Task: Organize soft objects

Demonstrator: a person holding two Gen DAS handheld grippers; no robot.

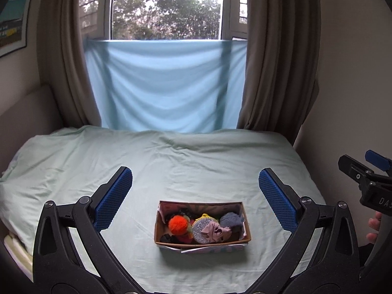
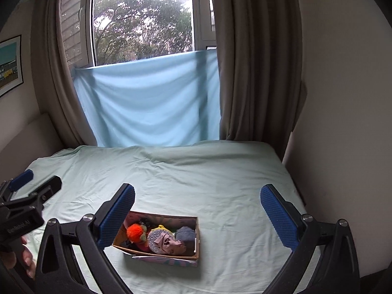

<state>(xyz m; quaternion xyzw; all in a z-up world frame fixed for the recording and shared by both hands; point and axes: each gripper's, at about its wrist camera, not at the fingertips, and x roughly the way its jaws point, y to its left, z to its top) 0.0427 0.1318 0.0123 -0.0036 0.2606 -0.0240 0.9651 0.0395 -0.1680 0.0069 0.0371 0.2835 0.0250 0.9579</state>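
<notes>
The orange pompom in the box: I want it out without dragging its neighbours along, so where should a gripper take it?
Grip the orange pompom across its round, fluffy body, coming straight down from above. It sits high at the left end of the cardboard box, and the glittery round pouch crowds its right, so probably close the fingers front to back.

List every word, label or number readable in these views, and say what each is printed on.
"DAS", cut off by the frame edge: on the right gripper body, left wrist view.
Pale lettering on the left gripper body, right wrist view: too blurred to read.
Text on the wall poster: too small to read.
Cardboard box: no legible text.
</notes>
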